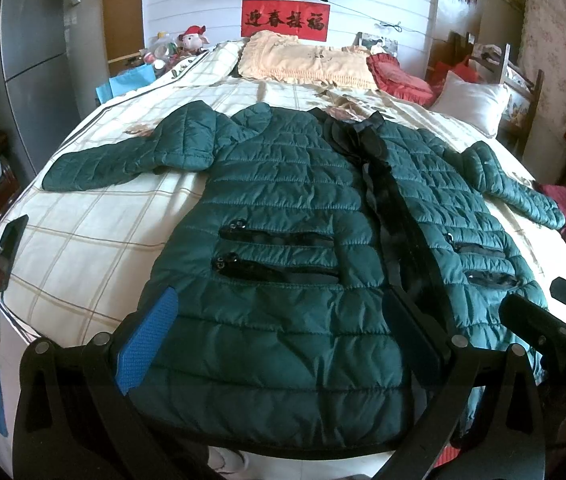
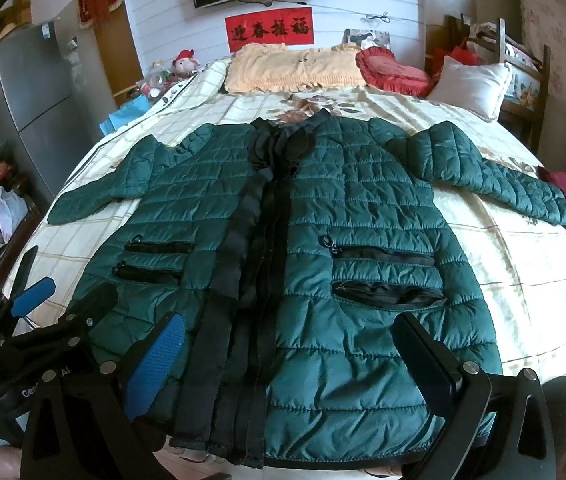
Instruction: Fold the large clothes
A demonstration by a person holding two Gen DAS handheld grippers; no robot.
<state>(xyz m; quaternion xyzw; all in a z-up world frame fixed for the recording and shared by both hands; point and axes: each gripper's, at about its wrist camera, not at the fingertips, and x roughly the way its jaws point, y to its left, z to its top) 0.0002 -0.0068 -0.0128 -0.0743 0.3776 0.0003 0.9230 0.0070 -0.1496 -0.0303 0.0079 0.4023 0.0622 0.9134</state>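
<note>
I judge folding not yet begun: the green coat (image 2: 323, 240) lies flat on the bed (image 2: 523, 272), sleeves spread, hem just ahead of my left tongs (image 1: 279, 344) and right tongs (image 2: 295, 360), both apart, gripping nothing.

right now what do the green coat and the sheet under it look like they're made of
Green coat: likely a nylon-type shell, judging by its slight sheen and puffy stitched quilting.
Sheet: looks like matte woven cotton, cream with printed check lines, though the fibre cannot be confirmed.
</note>
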